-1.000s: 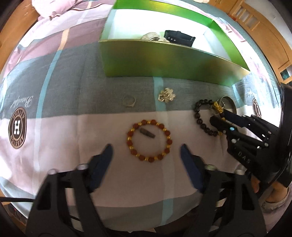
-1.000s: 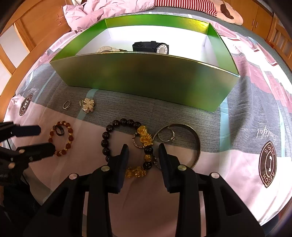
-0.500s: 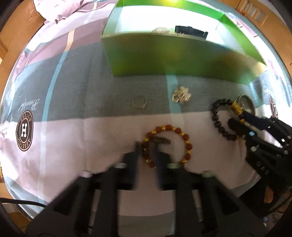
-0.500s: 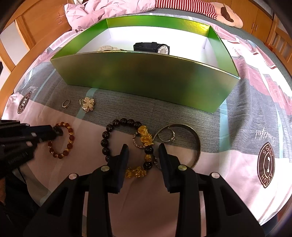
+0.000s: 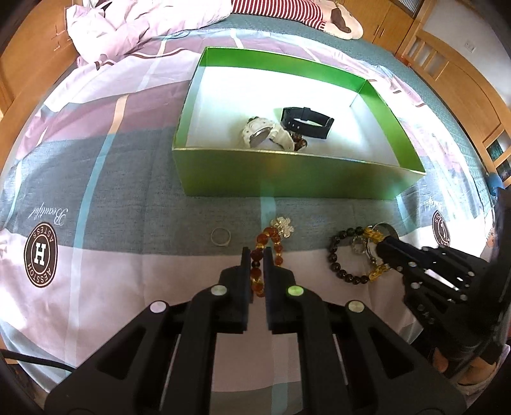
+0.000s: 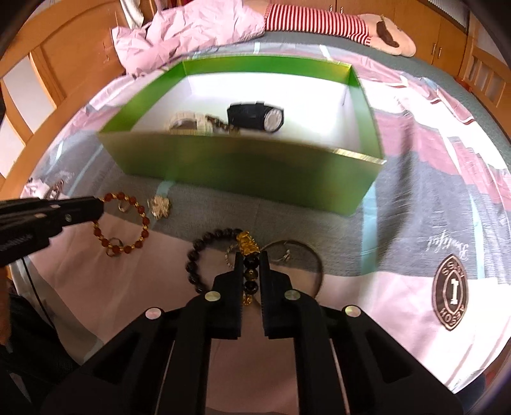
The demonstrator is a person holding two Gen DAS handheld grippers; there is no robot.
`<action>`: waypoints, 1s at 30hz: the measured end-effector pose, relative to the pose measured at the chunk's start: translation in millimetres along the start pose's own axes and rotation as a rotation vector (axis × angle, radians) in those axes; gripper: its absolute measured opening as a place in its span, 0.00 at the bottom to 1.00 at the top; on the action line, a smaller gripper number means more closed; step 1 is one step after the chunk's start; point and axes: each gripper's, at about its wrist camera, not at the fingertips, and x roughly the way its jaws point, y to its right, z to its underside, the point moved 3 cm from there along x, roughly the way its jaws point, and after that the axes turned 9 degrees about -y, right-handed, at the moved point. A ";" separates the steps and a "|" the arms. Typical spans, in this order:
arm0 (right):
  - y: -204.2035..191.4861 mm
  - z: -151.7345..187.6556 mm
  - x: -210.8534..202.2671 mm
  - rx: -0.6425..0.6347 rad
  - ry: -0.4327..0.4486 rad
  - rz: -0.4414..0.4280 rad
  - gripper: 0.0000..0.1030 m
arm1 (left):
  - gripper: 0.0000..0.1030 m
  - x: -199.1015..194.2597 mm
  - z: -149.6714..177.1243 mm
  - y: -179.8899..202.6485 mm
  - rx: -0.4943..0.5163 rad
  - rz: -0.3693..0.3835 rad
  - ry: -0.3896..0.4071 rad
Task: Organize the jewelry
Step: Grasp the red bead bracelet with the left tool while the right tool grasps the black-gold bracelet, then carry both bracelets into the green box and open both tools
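My left gripper is shut on the red-and-gold bead bracelet and holds it off the bedspread; the bracelet also shows hanging from it in the right wrist view. My right gripper is shut on the black bead bracelet with gold charms, also seen in the left wrist view. The green box stands behind, holding a black watch and a white watch.
On the bedspread lie a silver ring, a gold flower brooch, a large metal bangle with a small ring inside, and another ring. A pink duvet and wooden bed frame lie beyond.
My left gripper closed on the red-and-gold bracelet and lifted it. My right gripper closed on the black bead bracelet and rose, so the box inside shows more.
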 end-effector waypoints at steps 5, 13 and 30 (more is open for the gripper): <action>7.2 -6.3 -23.8 0.017 0.048 -0.001 0.09 | 0.08 -8.9 -11.7 -5.3 -0.016 0.002 0.031; 13.0 -10.1 -49.0 0.030 0.097 -0.008 0.09 | 0.08 -23.9 -18.3 -31.2 -0.092 0.047 0.065; 13.4 -52.5 -102.0 0.028 0.256 -0.023 0.09 | 0.08 -73.6 -76.5 -15.2 -0.034 0.209 0.148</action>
